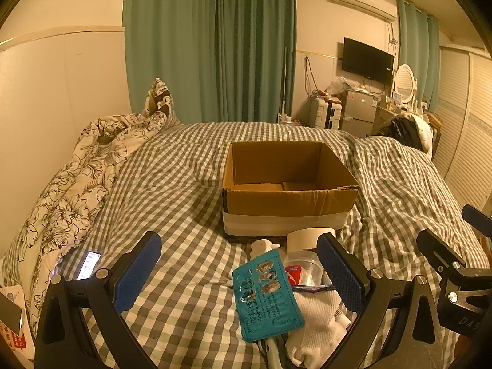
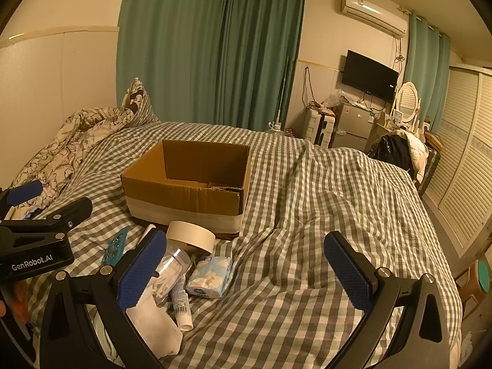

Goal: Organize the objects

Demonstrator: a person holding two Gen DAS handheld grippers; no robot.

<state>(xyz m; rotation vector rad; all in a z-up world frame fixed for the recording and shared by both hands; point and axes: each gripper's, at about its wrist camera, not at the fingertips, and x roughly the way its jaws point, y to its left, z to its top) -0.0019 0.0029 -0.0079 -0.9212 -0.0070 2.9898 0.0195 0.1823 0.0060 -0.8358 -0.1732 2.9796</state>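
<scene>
My left gripper sits low and level, pointing forward, jaws spread wide with nothing between the blue pads. My right gripper is posed the same way: jaws wide apart, blue pads facing each other across an empty gap. The two units hang side by side, close together, each one showing at the edge of the other's wrist view, neither gripping anything.

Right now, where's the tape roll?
The tape roll lies on the checked bed cover against the near wall of the cardboard box, at the far edge of the clutter pile. In the left wrist view it sits beside the right finger's tip.
</scene>
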